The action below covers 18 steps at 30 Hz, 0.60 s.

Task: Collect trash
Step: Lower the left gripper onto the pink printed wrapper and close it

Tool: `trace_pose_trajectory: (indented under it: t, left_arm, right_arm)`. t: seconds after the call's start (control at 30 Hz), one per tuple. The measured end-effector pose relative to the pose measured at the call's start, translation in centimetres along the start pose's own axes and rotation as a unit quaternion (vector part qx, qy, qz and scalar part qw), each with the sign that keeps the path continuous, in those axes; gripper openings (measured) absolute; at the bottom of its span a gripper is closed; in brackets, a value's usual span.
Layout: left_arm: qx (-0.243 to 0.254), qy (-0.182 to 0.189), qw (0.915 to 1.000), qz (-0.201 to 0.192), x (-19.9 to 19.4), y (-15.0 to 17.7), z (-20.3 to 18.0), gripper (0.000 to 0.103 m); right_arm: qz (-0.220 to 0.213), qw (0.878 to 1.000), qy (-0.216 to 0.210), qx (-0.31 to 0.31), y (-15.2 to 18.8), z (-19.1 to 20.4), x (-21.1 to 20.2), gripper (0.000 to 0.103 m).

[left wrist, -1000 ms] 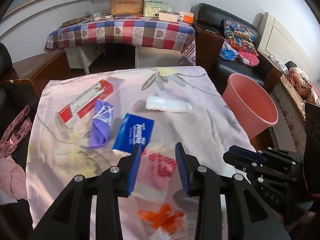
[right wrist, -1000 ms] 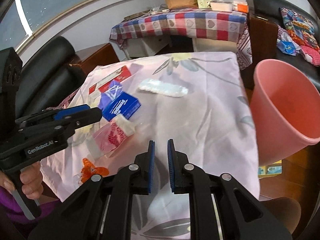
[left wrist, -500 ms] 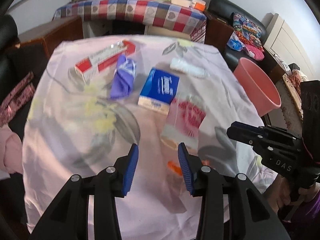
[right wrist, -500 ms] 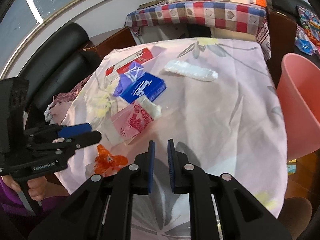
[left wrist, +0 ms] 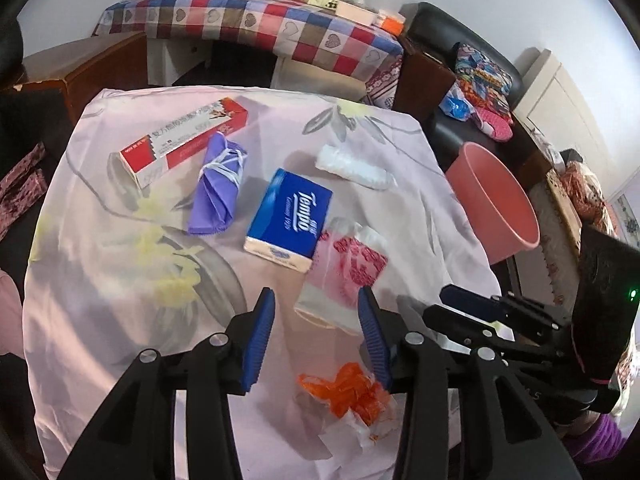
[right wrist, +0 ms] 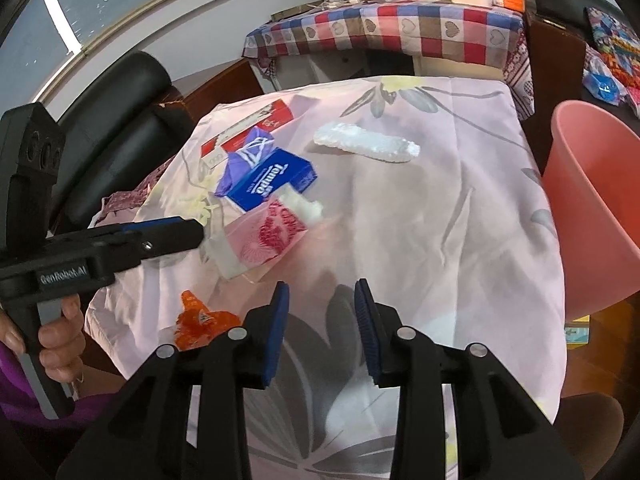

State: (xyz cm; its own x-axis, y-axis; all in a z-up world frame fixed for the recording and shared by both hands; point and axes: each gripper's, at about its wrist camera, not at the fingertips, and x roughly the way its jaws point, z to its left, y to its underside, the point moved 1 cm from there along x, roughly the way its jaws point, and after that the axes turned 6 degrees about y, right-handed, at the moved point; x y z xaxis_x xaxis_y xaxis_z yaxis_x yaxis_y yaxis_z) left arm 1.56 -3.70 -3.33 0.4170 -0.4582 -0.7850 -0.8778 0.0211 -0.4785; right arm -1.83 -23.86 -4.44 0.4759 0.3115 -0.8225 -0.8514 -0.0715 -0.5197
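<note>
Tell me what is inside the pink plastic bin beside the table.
The pink plastic bin shows only bare pink inner wall in both views; no trash is visible inside. Its bottom is hidden by the near rim and by the picture's edge.

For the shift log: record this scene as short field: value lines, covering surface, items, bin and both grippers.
surface: table under a pink floral cloth
items: red-and-white box; purple bundle; blue Tempo tissue pack; pink printed bag; white plastic wrap; orange wrapper
bin: pink bucket beside the table, upright
left gripper: jaws opening, empty, above the orange wrapper
right gripper: jaws opening, empty, over bare cloth
</note>
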Motion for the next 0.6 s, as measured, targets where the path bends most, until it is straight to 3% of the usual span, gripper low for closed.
trace_pose_trajectory:
  t: [0.23, 0.47, 0.53, 0.6]
  left_arm:
    - [-0.004, 0.007, 0.9994, 0.035, 3.1, -0.4, 0.2, 0.044]
    - [0.018, 0.016, 0.999, 0.036, 4.2, -0.2, -0.8, 0.043]
    - [0.024, 0.02, 0.9989, 0.034, 4.2, -0.2, -0.8, 0.034]
    - [0.028, 0.02, 0.9988, 0.033, 4.2, -0.2, -1.0, 0.032]
  right_arm:
    - [-0.005, 1.0, 0.008, -0.008, -1.0, -0.3, 0.2, 0.035]
    - [-0.004, 1.0, 0.022, -0.008, -2.5, -1.5, 1.0, 0.035]
    - [-0.002, 1.0, 0.025, -0.006, -2.9, -1.7, 1.4, 0.035]
    - [-0.002, 1.0, 0.026, -0.008, -3.3, -1.8, 1.5, 0.035]
